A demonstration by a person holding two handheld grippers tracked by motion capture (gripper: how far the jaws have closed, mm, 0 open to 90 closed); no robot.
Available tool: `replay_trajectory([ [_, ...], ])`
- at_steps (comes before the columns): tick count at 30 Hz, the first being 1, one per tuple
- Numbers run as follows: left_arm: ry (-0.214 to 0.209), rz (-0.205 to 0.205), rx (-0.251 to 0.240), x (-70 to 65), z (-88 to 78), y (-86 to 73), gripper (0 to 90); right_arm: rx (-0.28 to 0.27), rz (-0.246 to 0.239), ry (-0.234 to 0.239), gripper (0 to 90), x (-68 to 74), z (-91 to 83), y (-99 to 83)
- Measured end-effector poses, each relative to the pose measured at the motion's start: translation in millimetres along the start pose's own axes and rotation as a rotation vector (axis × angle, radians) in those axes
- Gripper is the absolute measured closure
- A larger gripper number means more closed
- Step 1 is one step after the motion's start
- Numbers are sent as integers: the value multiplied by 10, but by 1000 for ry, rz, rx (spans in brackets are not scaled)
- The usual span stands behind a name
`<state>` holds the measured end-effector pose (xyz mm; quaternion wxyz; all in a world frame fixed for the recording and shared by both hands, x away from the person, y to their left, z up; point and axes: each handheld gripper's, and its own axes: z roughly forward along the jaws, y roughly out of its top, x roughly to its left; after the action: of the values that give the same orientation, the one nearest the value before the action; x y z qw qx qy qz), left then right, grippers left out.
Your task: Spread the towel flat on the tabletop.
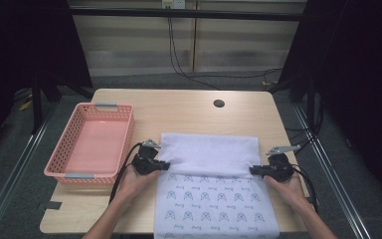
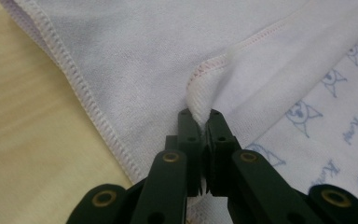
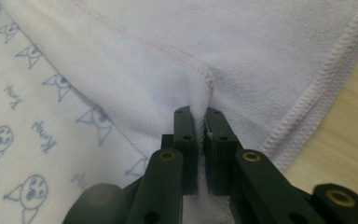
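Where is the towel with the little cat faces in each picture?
High view: the towel lies at the table's near middle, its far part folded over, plain side up.
Left gripper view: it spreads across the top and right.
Right gripper view: it spreads across the top and left.
Shared landmark: the blue cat print.

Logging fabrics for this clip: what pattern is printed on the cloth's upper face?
Small blue cat faces with tiny writing on white cloth; clearest in the right gripper view.

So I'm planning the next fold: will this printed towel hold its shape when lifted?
Probably not. The towel bunches where the left tongs pinch it, so it looks floppy. It drapes over the table edge, so likely sags. The soft pile seems unlikely to slip.
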<state>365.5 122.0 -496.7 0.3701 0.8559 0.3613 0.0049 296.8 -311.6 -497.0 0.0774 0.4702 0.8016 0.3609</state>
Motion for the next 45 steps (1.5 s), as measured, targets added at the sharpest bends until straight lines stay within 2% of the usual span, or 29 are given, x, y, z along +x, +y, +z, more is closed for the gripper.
replay_trajectory([
  [1,3,-5,-5,30,18,28,870,-2,3,-5,850,-22,18,23],
  [3,27,23,-3,73,56,97,870,-4,8,-11,850,-63,56,78],
  [4,40,21,6,104,65,134,871,-7,15,-10,850,-93,77,104],
  [5,40,9,-1,135,86,162,871,-6,23,-13,850,-121,98,135],
  [10,88,-2,8,324,157,336,871,-16,28,-42,851,-245,251,333],
  [12,107,-33,1,413,192,407,871,-23,40,-48,851,-305,331,428],
  [15,141,-28,-4,500,248,507,872,-17,41,-72,851,-372,442,584],
  [17,138,-41,-9,591,270,552,872,-22,48,-78,851,-426,503,661],
  [20,138,-78,-43,697,322,614,871,-23,61,-93,851,-510,573,765],
  [22,152,-72,-46,748,345,656,871,-29,67,-97,850,-552,619,822],
  [23,152,-100,-68,773,363,664,871,-32,69,-104,849,-562,640,851],
  [24,149,-110,-79,808,371,669,871,-30,69,-109,849,-558,658,879],
  [25,153,-110,-81,824,375,676,872,-30,53,-121,849,-555,678,903],
  [27,159,-94,-90,849,388,684,871,-26,52,-126,849,-577,704,946],
  [31,148,-117,-112,886,406,687,871,-40,96,-134,849,-668,742,1010],
  [33,153,-121,-117,867,407,682,872,-70,106,-143,849,-652,772,989],
  [35,150,-117,-101,860,378,686,873,-94,108,-134,849,-637,752,963],
  [37,140,-122,-113,807,341,705,873,-128,108,-113,849,-656,662,954],
  [38,138,-92,-111,770,307,725,873,-151,112,-99,849,-662,602,960],
  [39,129,-90,-130,724,272,748,873,-165,105,-93,849,-661,538,977],
  [40,124,-61,-127,704,206,773,872,-182,101,-90,849,-655,471,1001],
  [43,113,-38,-176,597,10,840,872,-243,88,-67,849,-632,249,1088],
  [45,85,-38,-221,517,-141,849,872,-264,75,-56,848,-597,98,1136],
])
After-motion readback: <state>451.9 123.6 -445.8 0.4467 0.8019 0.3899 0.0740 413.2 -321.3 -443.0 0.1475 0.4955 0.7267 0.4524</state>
